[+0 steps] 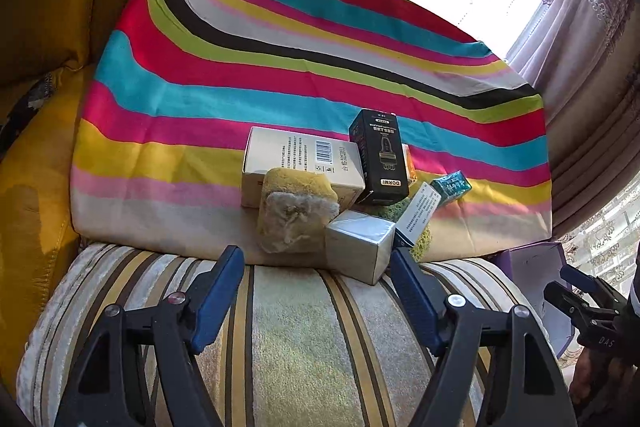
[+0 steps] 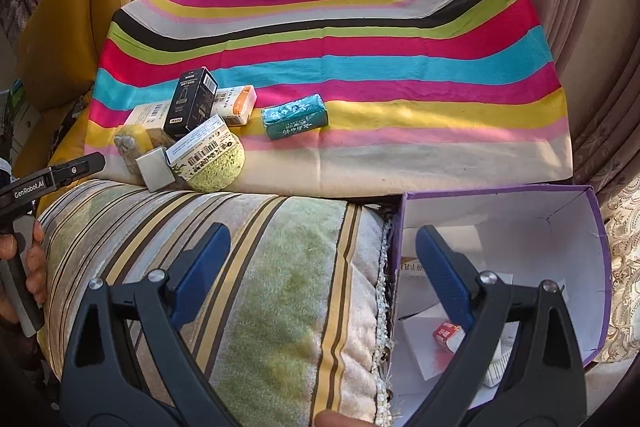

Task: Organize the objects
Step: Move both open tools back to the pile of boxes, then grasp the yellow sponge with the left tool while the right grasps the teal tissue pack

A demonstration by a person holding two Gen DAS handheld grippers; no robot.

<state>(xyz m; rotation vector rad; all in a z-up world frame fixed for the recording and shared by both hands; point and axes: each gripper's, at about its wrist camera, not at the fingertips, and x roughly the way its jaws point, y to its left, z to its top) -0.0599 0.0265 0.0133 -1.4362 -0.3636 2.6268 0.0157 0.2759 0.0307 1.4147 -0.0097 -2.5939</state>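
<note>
- The left gripper (image 1: 316, 259) has its jaws apart and grasps nothing; it points at the pile of small boxes near the front edge of the striped cloth (image 1: 280, 67).
- The right gripper (image 2: 320, 239) is also spread and empty, with one finger over the purple box (image 2: 600, 227) that stands beside the striped cushion (image 2: 260, 247).
- Risk: the silver box (image 1: 358, 247) hangs partly over the cloth edge onto the cushion. A push from a finger can tip it off or roll it.
- Risk: the yellow sponge (image 1: 296, 211) leans on the white box (image 1: 300, 159), and the black box (image 1: 378, 157) stands upright behind. Pulling one piece can bring the others down.
- The teal packet (image 2: 296, 118) lies apart from the pile, so it seems safer to take.
- Hidden: the green sponge (image 2: 216, 167) is mostly covered by a white carton (image 2: 202, 143).
- The items in the purple box are hard to read behind the right finger; perhaps a small red packet (image 2: 446, 333) is there.
</note>
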